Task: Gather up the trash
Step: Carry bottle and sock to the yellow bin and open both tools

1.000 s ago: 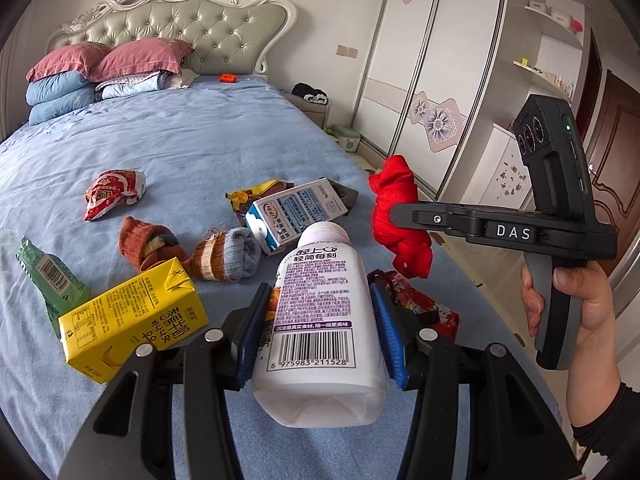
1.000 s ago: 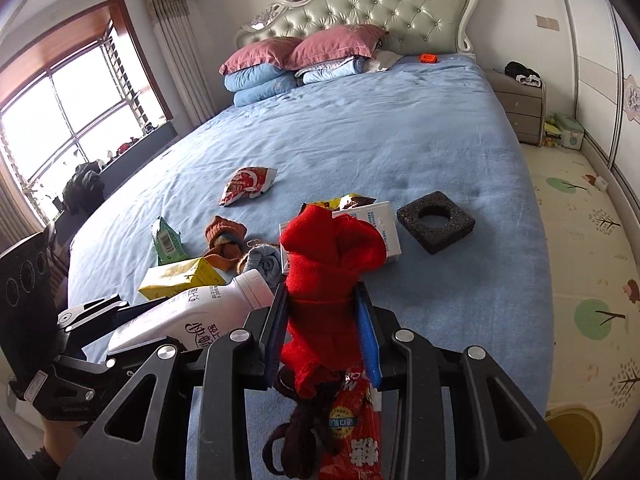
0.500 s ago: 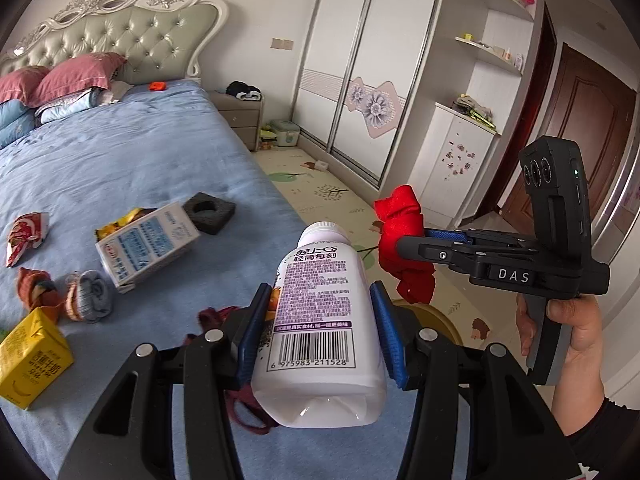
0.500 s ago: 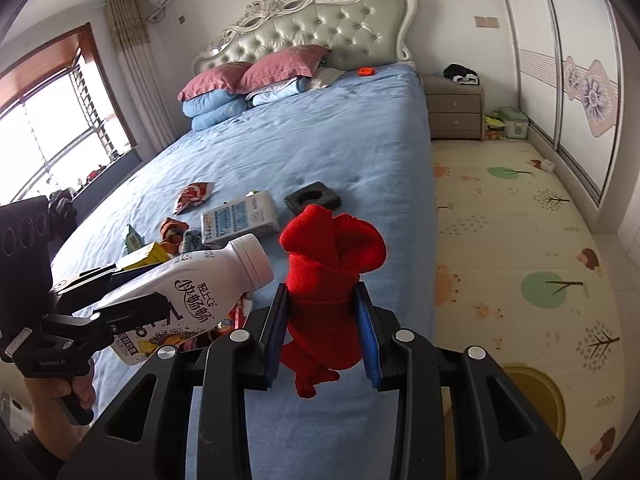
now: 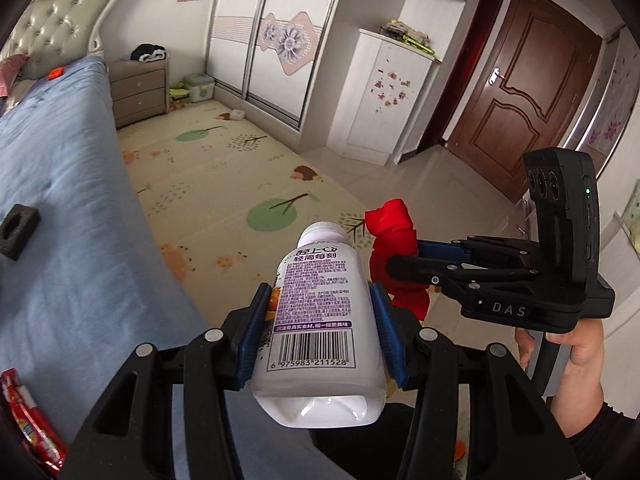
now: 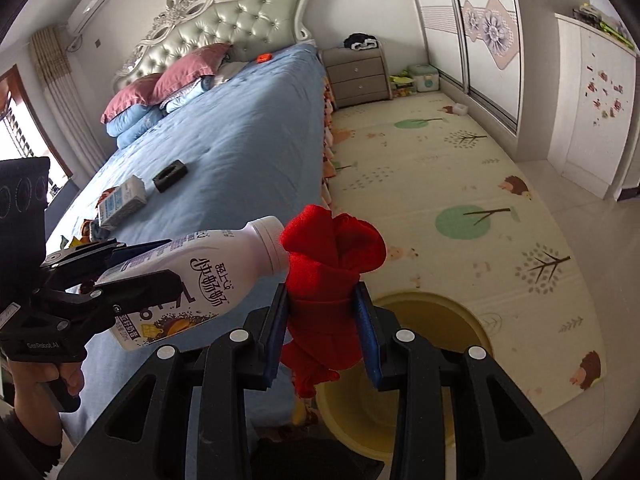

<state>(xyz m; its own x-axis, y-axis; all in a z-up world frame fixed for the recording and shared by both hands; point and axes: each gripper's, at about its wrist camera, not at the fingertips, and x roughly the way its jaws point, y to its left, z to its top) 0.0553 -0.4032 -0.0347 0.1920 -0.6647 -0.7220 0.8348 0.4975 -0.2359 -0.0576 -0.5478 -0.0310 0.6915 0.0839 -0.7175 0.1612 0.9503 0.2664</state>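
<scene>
The left hand-held gripper [image 5: 320, 328] is clamped across the body of a white drink bottle [image 5: 320, 312], its blue pads pressing the label sides so the bottle rides cap-forward and cannot roll out. The right hand-held gripper [image 6: 322, 320] is closed narrowly on a rolled red cloth [image 6: 328, 268] — squeezed at its middle, loose ends hanging below. Both loads hang side by side off the edge of the bed [image 6: 240, 152], over the patterned floor mat [image 6: 460, 184]. A yellow bin [image 6: 424, 320] sits on the mat right under the red cloth — probably the drop point, so the grips likely hold until each item is above its opening. A carton [image 6: 122, 200] and a black foam piece [image 6: 170, 176] lie on the bed, not yet collected.
</scene>
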